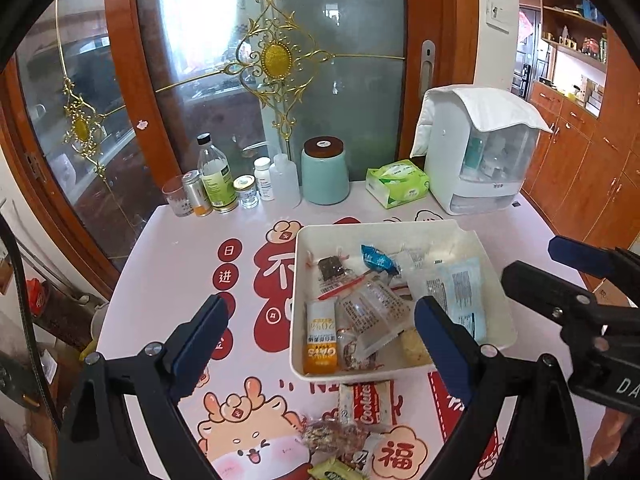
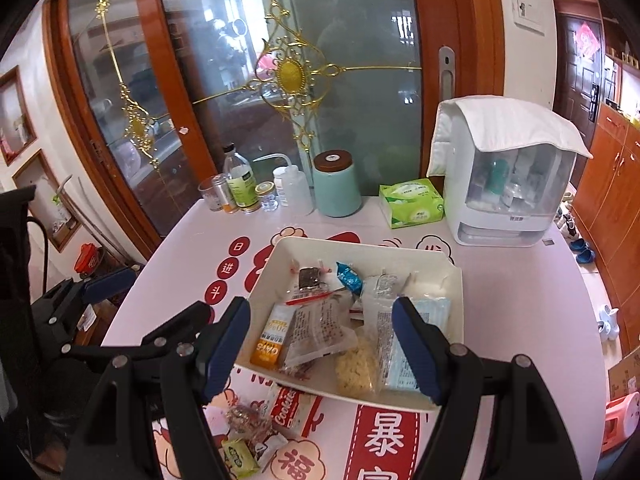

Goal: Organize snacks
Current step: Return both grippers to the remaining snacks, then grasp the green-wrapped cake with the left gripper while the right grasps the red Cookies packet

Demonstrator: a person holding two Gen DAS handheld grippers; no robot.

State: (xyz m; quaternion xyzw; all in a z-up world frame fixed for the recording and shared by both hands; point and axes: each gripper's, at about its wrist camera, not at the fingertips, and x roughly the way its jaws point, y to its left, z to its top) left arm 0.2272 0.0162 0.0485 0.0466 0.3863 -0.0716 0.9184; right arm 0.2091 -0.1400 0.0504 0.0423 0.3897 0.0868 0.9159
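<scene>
A white tray (image 1: 496,332) on the bench holds assorted wrapped snacks (an orange oat bar (image 1: 319,338) at its near-left corner). A red Cookies packet (image 1: 366,403) lies flat just outside, with other wrapped snacks (image 1: 332,436) nearby.

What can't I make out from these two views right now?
- Loose snacks near the table's front edge: cut off by the frame's bottom in both views.
- Snacks in the tray: the near ones are partly covered by gripper fingers.
- Contents of the white cabinet: blurred behind its cloudy door.
</scene>
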